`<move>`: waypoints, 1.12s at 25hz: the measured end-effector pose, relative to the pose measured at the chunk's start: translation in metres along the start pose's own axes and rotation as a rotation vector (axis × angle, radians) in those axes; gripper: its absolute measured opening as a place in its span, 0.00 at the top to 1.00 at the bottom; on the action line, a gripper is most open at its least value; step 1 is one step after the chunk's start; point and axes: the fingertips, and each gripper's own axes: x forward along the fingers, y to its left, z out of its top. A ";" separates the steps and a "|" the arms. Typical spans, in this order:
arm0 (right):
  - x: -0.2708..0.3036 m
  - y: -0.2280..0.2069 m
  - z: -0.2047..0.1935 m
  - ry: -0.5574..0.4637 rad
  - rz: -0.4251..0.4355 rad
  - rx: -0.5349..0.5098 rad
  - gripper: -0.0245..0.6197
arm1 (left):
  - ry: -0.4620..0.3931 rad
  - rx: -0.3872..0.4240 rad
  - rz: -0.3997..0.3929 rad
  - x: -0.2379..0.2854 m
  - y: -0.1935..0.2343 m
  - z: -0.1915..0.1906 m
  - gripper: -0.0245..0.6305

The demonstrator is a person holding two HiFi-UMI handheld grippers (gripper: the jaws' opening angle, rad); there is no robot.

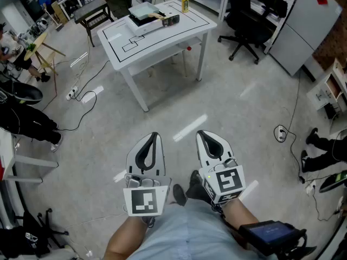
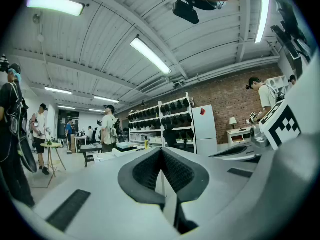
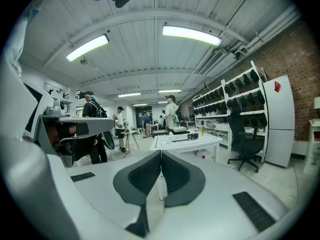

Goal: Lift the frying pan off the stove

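The white plastic left gripper point(image 1: 153, 140) and right gripper point(image 1: 204, 137) are held shut, empty. The white rectangular table point(image 1: 184, 28) should be approached squarely first.

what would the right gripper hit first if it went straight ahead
Probably the white table; the right gripper, shut and empty, points roughly at it, with only open floor between. Depth is unclear.

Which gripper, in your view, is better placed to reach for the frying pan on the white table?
Right, marginally. The left gripper and right gripper are both shut, empty and far from the table; only the right gripper's view faces the table and frying pan straight on.
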 end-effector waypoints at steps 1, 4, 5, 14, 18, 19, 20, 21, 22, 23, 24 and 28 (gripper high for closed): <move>0.002 -0.003 -0.002 0.001 -0.001 0.004 0.89 | 0.002 0.000 0.000 0.003 -0.001 -0.002 0.93; 0.008 -0.015 -0.006 0.006 0.002 0.017 0.89 | 0.015 -0.002 -0.002 0.016 -0.005 -0.009 0.93; 0.011 -0.021 -0.007 0.008 0.005 0.021 0.89 | 0.021 -0.003 -0.002 0.022 -0.006 -0.012 0.93; 0.037 -0.083 -0.015 0.033 0.063 0.094 0.88 | 0.062 0.008 -0.016 0.090 -0.039 -0.022 0.93; 0.043 -0.115 -0.001 0.022 0.053 0.079 0.88 | 0.035 0.016 -0.010 0.110 -0.051 -0.005 0.93; 0.047 -0.122 0.004 0.021 0.052 0.079 0.88 | 0.032 0.015 -0.005 0.114 -0.052 -0.001 0.93; 0.050 -0.127 0.009 0.020 0.054 0.080 0.88 | 0.032 0.014 0.000 0.118 -0.051 0.001 0.93; 0.054 -0.131 0.013 0.018 0.058 0.078 0.88 | 0.033 0.014 0.006 0.122 -0.050 0.003 0.93; 0.058 -0.134 0.016 0.017 0.062 0.074 0.88 | 0.033 0.016 0.010 0.126 -0.049 0.004 0.93; 0.063 -0.137 0.018 0.015 0.066 0.070 0.88 | 0.029 0.020 0.013 0.131 -0.048 0.006 0.93; 0.067 -0.140 0.019 0.013 0.068 0.066 0.88 | 0.023 0.027 0.015 0.136 -0.046 0.006 0.93; 0.099 -0.152 0.018 0.018 0.080 0.064 0.88 | 0.010 0.017 0.037 0.163 -0.031 0.002 0.93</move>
